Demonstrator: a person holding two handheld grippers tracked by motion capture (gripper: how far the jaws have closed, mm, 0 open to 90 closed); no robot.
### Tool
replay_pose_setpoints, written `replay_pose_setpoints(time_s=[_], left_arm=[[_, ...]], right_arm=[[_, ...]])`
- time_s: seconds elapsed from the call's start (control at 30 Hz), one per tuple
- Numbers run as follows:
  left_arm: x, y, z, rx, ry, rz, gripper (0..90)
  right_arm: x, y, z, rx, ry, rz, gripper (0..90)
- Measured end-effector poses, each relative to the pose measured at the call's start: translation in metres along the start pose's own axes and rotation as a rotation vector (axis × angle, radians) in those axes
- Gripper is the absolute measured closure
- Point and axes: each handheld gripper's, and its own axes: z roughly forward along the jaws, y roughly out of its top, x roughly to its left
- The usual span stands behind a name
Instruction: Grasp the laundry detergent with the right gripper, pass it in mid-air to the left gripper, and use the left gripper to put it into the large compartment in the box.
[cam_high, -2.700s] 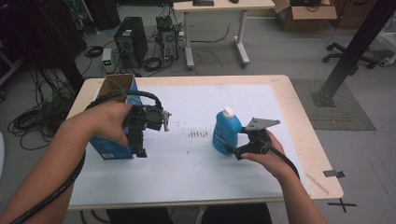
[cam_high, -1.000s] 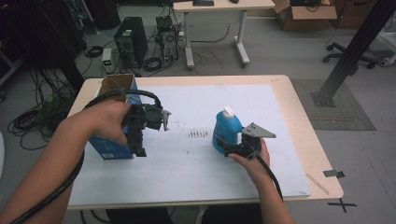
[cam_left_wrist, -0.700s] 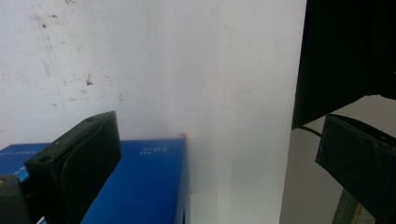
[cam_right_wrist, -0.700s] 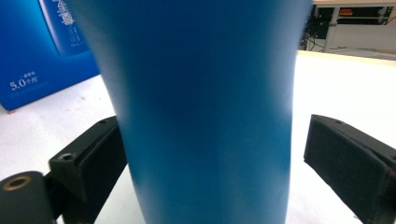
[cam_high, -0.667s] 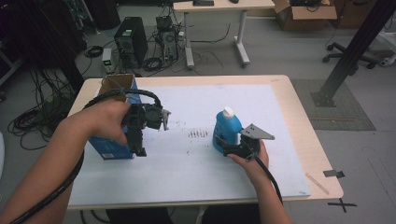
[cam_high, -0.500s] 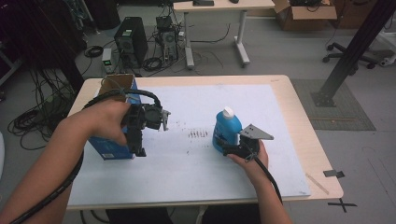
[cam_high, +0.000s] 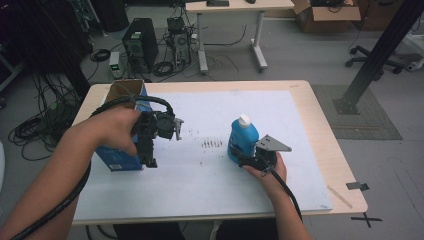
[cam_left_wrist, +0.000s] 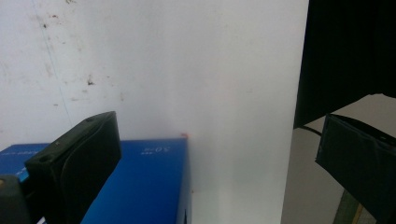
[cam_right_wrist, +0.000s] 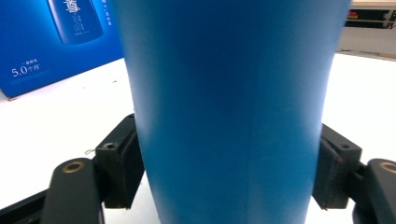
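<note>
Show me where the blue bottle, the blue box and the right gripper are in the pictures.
blue bottle (cam_high: 243, 137), high view, on its body below the white cap.
blue box (cam_right_wrist: 51, 42), right gripper view, on its printed face.
right gripper (cam_right_wrist: 229, 175), right gripper view, midway between its fingers.

The left gripper (cam_left_wrist: 219, 154) points down at the white table sheet (cam_left_wrist: 187, 70). Its two black jaws stand far apart. A blue box (cam_left_wrist: 144, 186) sits beside the left jaw at the bottom. Small dark specks mark the sheet.
</note>
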Motion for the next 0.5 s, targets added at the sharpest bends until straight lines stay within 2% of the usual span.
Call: replay_pose_setpoints(time_s=[0.3,0.4,0.5], left_arm=[[0.0003,-0.0012,0.0012,-0.009,-0.004,-0.008,0.4],[0.0014,-0.0012,0.0017,-0.007,-0.004,-0.01,0.4],[0.0015,0.0,0.0018,-0.007,-0.006,-0.007,0.4]], right_arm=[[-0.001,-0.0001,0.0008,-0.014,-0.002,-0.008,33.2],[0.0006,-0.0004,0.0016,-0.024,0.011,-0.023,41.0],[0.0013,-0.0011,0.0017,-0.033,0.01,-0.034,41.9]])
